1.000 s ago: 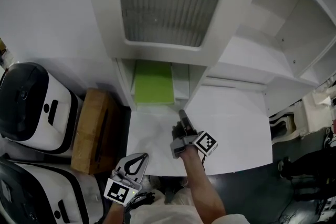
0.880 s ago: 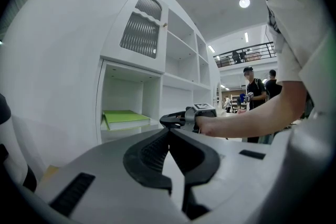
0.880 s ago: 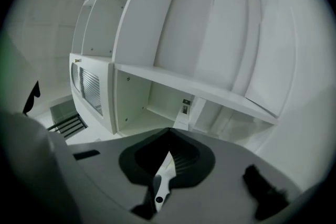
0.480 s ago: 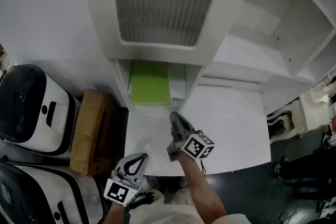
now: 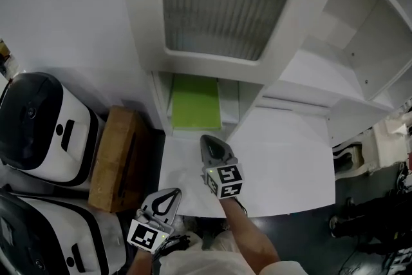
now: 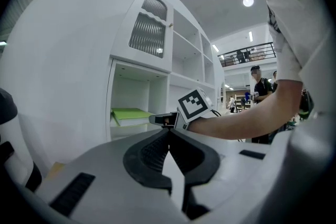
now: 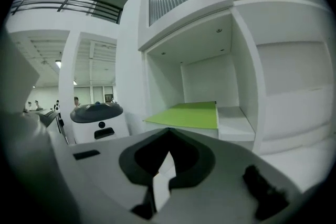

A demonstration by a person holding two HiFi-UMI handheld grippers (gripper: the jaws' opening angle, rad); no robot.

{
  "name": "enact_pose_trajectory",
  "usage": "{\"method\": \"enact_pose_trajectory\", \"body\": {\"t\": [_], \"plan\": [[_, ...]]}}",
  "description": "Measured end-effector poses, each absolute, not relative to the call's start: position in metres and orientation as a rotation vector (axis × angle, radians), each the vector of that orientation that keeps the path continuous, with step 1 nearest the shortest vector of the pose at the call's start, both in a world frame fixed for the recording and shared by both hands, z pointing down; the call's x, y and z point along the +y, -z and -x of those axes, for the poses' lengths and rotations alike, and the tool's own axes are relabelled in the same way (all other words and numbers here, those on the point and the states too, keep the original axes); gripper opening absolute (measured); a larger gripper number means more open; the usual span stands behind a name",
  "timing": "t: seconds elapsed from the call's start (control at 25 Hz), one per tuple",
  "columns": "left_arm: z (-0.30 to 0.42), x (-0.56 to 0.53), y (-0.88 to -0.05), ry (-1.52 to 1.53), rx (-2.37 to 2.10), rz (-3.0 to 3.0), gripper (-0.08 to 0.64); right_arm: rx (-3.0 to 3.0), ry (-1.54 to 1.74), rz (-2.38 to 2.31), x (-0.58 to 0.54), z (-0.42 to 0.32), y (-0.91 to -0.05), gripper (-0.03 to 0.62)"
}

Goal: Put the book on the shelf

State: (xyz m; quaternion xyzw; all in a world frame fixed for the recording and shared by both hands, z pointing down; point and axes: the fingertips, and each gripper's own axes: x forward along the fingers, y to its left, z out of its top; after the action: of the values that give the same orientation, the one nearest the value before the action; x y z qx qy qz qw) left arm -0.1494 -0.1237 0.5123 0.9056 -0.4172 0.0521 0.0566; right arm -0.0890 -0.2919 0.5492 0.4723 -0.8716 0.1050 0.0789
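In the head view the green book (image 5: pixel 196 102) lies flat in the low open compartment of the white shelf unit (image 5: pixel 283 48), below the ribbed door. The right gripper (image 5: pixel 209 140) points to 12 o'clock over the white ledge. Its jaws are pressed together and empty, and the book sits near, at its 12 o'clock, not touching. The left gripper (image 5: pixel 172 193) is at 7 o'clock from the right one, with the book well apart at its 1 o'clock.

In the left gripper view, the left gripper (image 6: pixel 169 131) has its jaws closed tip to tip on nothing. The book (image 6: pixel 131 114) is at 10 o'clock from the tips.

In the right gripper view, the right gripper (image 7: pixel 169 131) is closed and empty. The book (image 7: pixel 191 114) lies at 1 o'clock beyond the tips, on the left of the compartment floor.
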Motion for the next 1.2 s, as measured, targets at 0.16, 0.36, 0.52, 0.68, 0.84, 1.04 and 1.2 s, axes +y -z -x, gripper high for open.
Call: {"method": "enact_pose_trajectory", "body": {"t": [0.16,0.36,0.52,0.68,0.84,1.04,1.2], "plan": [[0.162,-0.124,-0.515,-0.166,-1.297,-2.725,0.009,-2.596,-0.295,-1.403,-0.304,0.101,-0.554,0.012],[0.174,-0.122,-0.518,-0.17,-1.33,-2.7,0.009,-2.574,-0.275,-1.399,-0.324,0.107,-0.558,0.012],[0.178,-0.12,-0.519,-0.168,-1.345,-2.685,0.009,-2.559,-0.266,-1.396,-0.334,0.108,-0.561,0.012],[0.18,-0.118,-0.517,-0.162,-1.353,-2.682,0.009,-2.556,-0.246,-1.382,-0.332,0.11,-0.561,0.012],[0.178,-0.118,-0.518,-0.163,-1.355,-2.681,0.009,-2.575,-0.205,-1.357,-0.32,0.112,-0.555,0.012],[0.168,-0.118,-0.512,-0.151,-1.342,-2.708,0.009,-2.612,-0.125,-1.302,-0.288,0.112,-0.539,0.012],[0.159,-0.117,-0.505,-0.133,-1.327,-2.721,0.009,-2.656,-0.082,-1.273,-0.254,0.104,-0.52,0.012]]}}
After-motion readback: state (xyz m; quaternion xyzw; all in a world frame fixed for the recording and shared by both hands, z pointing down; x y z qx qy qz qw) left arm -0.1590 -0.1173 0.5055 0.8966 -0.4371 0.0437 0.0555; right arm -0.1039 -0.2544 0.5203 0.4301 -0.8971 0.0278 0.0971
